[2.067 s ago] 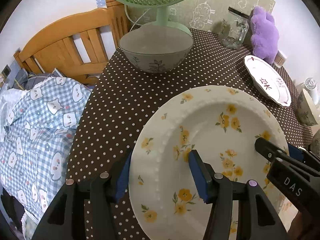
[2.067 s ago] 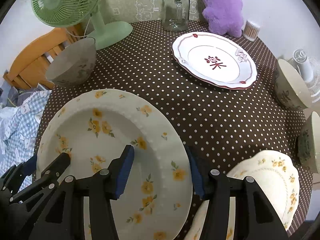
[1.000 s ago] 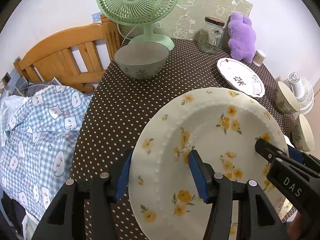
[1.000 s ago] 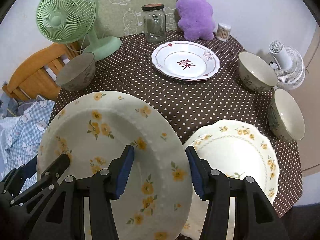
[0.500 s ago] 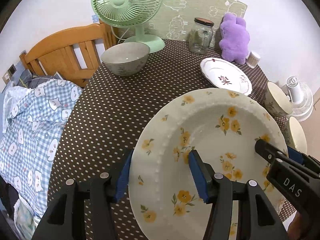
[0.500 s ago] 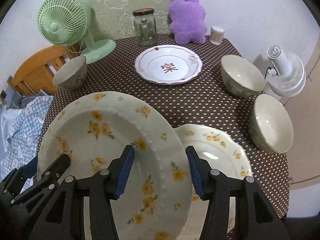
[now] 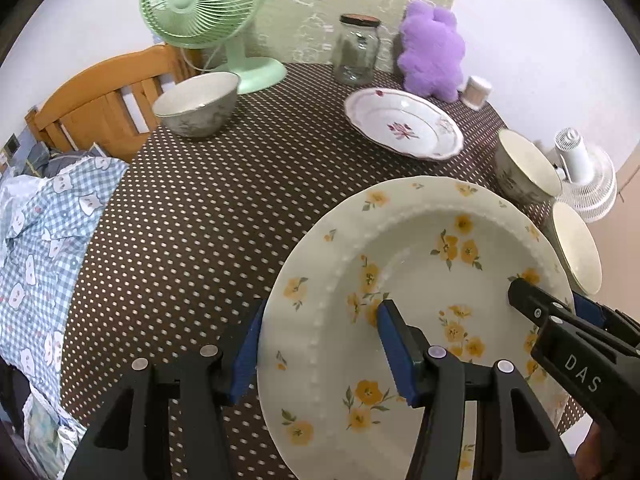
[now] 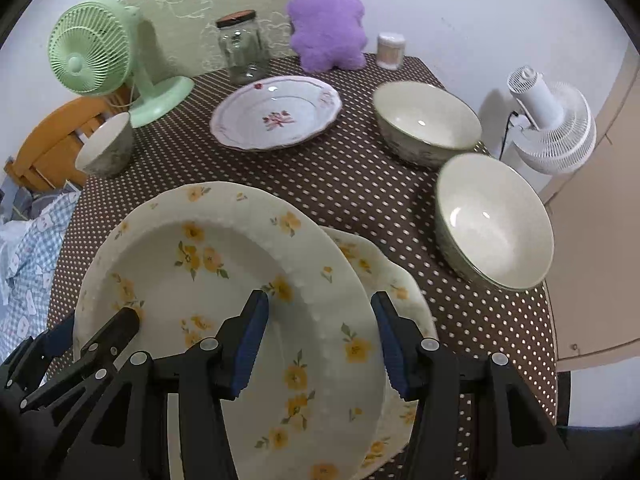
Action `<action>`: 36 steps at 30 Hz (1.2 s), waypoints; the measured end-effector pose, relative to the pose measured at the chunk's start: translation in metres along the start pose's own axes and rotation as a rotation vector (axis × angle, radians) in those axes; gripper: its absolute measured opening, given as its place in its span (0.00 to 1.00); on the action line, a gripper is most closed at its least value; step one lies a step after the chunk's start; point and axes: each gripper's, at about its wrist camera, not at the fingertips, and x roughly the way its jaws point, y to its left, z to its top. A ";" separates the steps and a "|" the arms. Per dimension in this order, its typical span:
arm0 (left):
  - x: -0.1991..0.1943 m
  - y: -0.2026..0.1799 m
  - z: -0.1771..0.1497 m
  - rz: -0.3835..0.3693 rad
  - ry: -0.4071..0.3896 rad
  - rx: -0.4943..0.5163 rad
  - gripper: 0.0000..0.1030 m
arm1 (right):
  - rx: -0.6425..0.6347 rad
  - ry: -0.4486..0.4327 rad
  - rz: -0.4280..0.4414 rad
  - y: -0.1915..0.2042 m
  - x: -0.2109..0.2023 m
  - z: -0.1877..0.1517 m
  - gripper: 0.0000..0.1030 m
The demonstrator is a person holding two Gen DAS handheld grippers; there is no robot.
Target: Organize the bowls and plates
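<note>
A large cream plate with yellow flowers (image 7: 420, 280) (image 8: 224, 264) is held up off the brown dotted table by both grippers. My left gripper (image 7: 320, 328) is shut on its left rim, one blue pad above and one below. Opposite it, my right gripper (image 8: 320, 312) is shut on the right rim. Beneath the held plate's right edge a scalloped yellow-flowered plate (image 8: 400, 292) lies on the table, partly hidden. Farther back lies a white plate with a red motif (image 8: 276, 116). Two bowls (image 8: 426, 120) (image 8: 492, 220) stand at the right, and a third bowl (image 7: 196, 100) at the far left.
Along the table's back edge stand a green fan (image 8: 96, 52), a glass jar (image 8: 240, 48), a purple plush toy (image 8: 328, 20) and a small toothpick pot (image 8: 390, 50). A white fan (image 8: 548, 124) stands off the right edge. A wooden chair (image 7: 92, 100) and checked cloth (image 7: 36, 240) are at the left.
Both grippers have carried the flowered plate to the right across the table. Its right edge now overlaps the scalloped plate, and the two right-hand bowls have come closer.
</note>
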 end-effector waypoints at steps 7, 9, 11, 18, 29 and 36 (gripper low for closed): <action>0.009 -0.027 -0.012 -0.009 0.033 0.030 0.55 | 0.020 0.031 -0.017 -0.027 0.010 -0.012 0.55; 0.013 -0.035 -0.015 -0.011 0.043 0.037 0.55 | 0.026 0.038 -0.021 -0.033 0.012 -0.015 0.55; 0.017 -0.041 -0.018 -0.012 0.052 0.042 0.55 | 0.031 0.046 -0.026 -0.040 0.015 -0.018 0.55; 0.026 -0.056 -0.028 -0.004 0.070 0.050 0.55 | 0.036 0.070 -0.031 -0.056 0.026 -0.024 0.55; 0.035 -0.065 -0.026 0.013 0.066 0.056 0.55 | 0.043 0.079 -0.025 -0.066 0.040 -0.020 0.55; 0.040 -0.069 -0.018 0.035 0.026 0.066 0.55 | 0.065 0.088 -0.012 -0.069 0.050 -0.017 0.55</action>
